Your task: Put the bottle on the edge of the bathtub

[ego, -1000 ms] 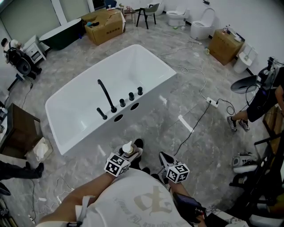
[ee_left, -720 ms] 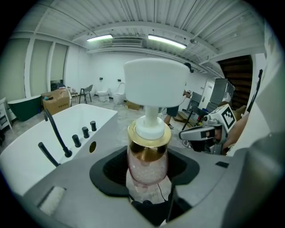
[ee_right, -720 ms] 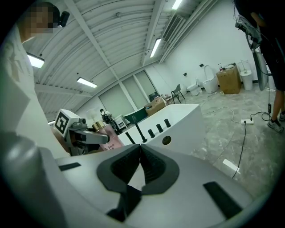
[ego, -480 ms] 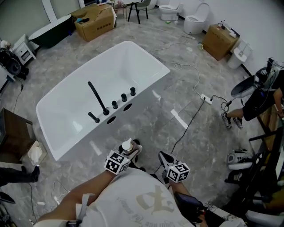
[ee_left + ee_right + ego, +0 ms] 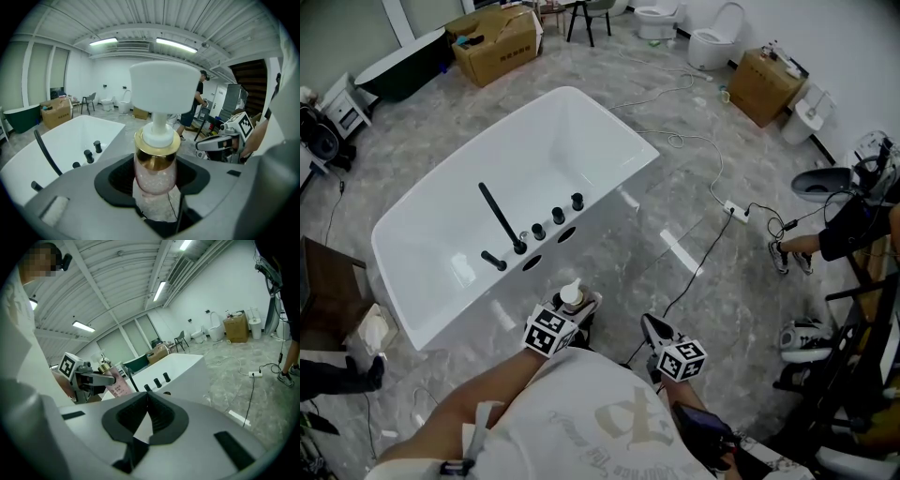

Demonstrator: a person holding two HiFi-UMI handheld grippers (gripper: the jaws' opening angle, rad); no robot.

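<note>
A pink bottle (image 5: 572,297) with a gold collar and a white pump top stands upright between the jaws of my left gripper (image 5: 573,313), which is shut on it. In the left gripper view the bottle (image 5: 155,171) fills the middle. It hangs over the floor, a short way in front of the white bathtub's (image 5: 412,323) near wall. A black faucet (image 5: 500,217) and knobs sit on the near rim. My right gripper (image 5: 652,328) is beside it to the right, shut and holding nothing. The right gripper view shows the bottle (image 5: 115,384) and the tub (image 5: 185,363).
A power strip (image 5: 737,211) and its cables lie on the floor to the right. A person (image 5: 853,225) stands at the right edge. Cardboard boxes (image 5: 499,45) (image 5: 766,86), toilets (image 5: 712,42) and a dark tub (image 5: 398,66) stand beyond the bathtub.
The head view has shifted, so the bathtub now sits further left and a little higher in the frame. Both grippers stay where they were, the left still gripping the bottle.
</note>
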